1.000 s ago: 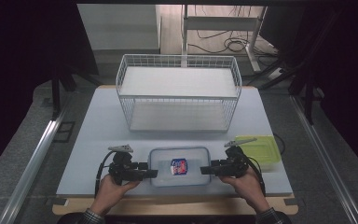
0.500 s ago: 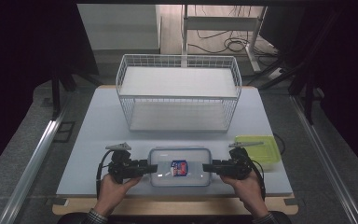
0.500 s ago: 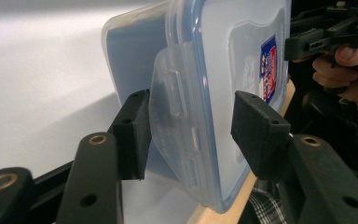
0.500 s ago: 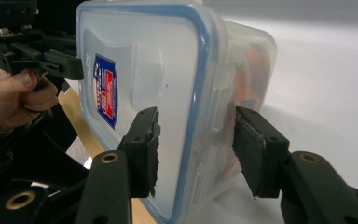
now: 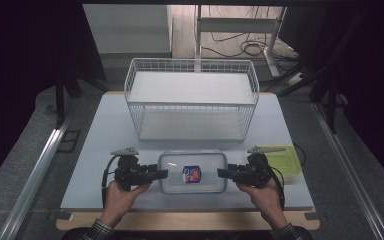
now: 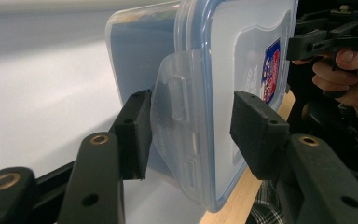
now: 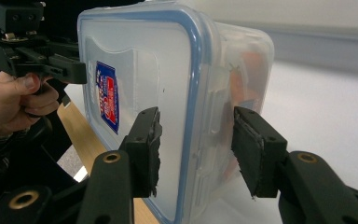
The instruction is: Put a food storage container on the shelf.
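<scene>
White tabletop (image 5: 105,145) with a bare wood strip along the near edge, standing on grey speckled floor (image 5: 25,165). Metal rail (image 5: 35,175) runs along the floor off the left edge, a matching one off the right. Beyond the far edge: dark surroundings, a lit white wall panel (image 5: 130,30), a metal frame (image 5: 240,27), loose cables (image 5: 245,47) on the floor.

Both forearms come in over the near edge of the white table (image 5: 95,150), each hand wrapped round a black two-jaw gripper. The left gripper (image 5: 161,173) points right, the right gripper (image 5: 223,173) points left, tips facing each other near that edge. Each gripper's jaws stand parted. The left hand (image 5: 117,195) and right hand (image 5: 266,196) sit level, knuckles up.
</scene>
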